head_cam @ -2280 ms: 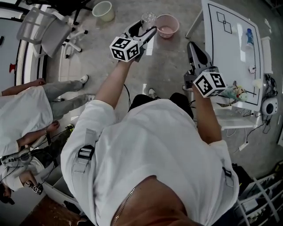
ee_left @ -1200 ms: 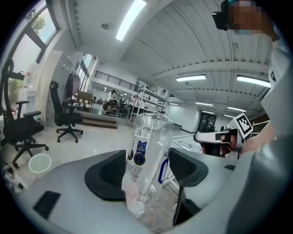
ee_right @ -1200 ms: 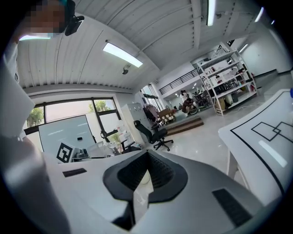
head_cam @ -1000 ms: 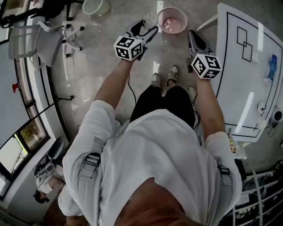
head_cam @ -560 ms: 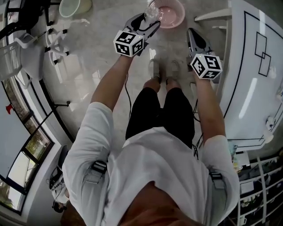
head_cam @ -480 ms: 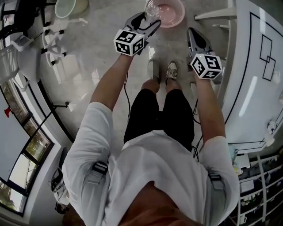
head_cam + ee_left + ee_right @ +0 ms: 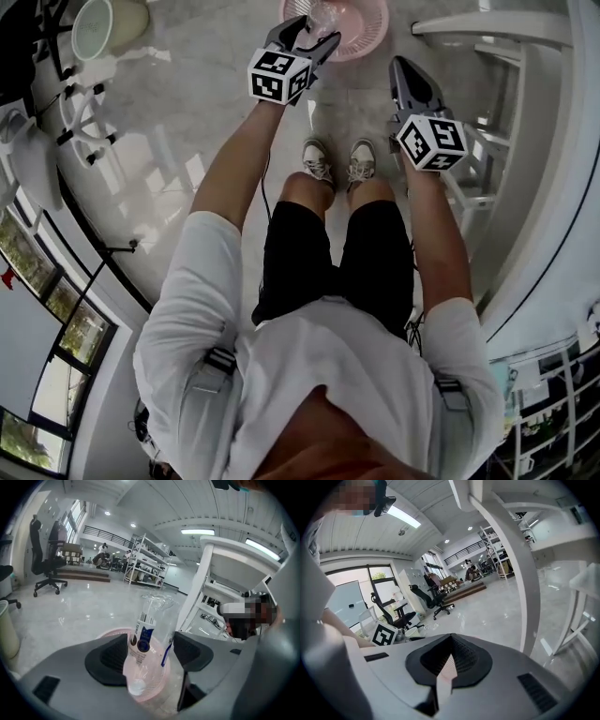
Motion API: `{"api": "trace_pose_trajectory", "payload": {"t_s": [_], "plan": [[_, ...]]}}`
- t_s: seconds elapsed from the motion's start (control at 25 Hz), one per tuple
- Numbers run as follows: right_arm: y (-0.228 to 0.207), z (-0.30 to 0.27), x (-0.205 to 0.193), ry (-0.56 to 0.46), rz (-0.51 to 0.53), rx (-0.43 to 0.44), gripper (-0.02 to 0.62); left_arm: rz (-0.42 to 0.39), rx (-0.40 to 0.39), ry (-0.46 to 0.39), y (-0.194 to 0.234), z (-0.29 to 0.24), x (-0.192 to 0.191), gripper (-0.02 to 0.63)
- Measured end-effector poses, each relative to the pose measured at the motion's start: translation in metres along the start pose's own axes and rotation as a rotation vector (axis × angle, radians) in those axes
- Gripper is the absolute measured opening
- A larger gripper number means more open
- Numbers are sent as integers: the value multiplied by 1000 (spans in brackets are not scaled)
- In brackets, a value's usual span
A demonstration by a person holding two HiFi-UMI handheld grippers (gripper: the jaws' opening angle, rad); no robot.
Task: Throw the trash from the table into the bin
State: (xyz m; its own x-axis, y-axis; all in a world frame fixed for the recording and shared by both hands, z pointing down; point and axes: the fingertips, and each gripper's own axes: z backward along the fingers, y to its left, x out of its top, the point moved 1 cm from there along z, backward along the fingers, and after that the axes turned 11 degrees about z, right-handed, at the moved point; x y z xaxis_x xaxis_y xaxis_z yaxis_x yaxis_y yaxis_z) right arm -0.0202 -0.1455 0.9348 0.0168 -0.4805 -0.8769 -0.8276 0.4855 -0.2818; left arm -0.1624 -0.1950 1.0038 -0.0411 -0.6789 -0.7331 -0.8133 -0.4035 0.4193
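A clear plastic bottle (image 7: 150,634) with a blue-and-white label stands upright between the pads of my left gripper (image 7: 147,651), which is shut on it. From the head view, that left gripper (image 7: 314,36) holds the bottle (image 7: 325,13) over the near rim of the pink bin (image 7: 366,37) on the floor. The bin's rim (image 7: 111,633) shows right behind the bottle. My right gripper (image 7: 401,67) hangs to the right of the bin with its jaws shut. In its own view the right gripper (image 7: 450,640) shows a thin pale strip (image 7: 446,674) between the pads; what it is cannot be told.
The white table (image 7: 553,141) and its leg (image 7: 511,564) stand close on the right. A pale green bucket (image 7: 98,23) and a chair base (image 7: 75,122) are at the far left. The person's shoes (image 7: 337,159) stand just short of the bin. Black office chairs (image 7: 44,569) and shelving (image 7: 145,559) stand farther off.
Both grippers have sunk toward the floor. The pink bin has drawn nearer, and the bottle now hangs over its rim. The table top has slid off to the right.
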Motion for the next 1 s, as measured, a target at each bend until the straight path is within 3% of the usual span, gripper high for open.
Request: {"api": "trace_pose_trajectory", "payload": {"t_s": [0.28, 0.56, 0.8, 1.0], "plan": [[-19, -25, -40, 13, -9, -13, -3, -14, -5, 47, 28, -49, -40, 308], [-29, -21, -48, 28, -23, -36, -4, 5, -3, 45, 30, -51, -45, 308], [-14, -12, -11, 14, -53, -39, -3, 36, -12, -25, 5, -10, 2, 300], [13, 14, 55, -11, -41, -27, -3, 45, -11, -91, -29, 50, 64, 215]]}}
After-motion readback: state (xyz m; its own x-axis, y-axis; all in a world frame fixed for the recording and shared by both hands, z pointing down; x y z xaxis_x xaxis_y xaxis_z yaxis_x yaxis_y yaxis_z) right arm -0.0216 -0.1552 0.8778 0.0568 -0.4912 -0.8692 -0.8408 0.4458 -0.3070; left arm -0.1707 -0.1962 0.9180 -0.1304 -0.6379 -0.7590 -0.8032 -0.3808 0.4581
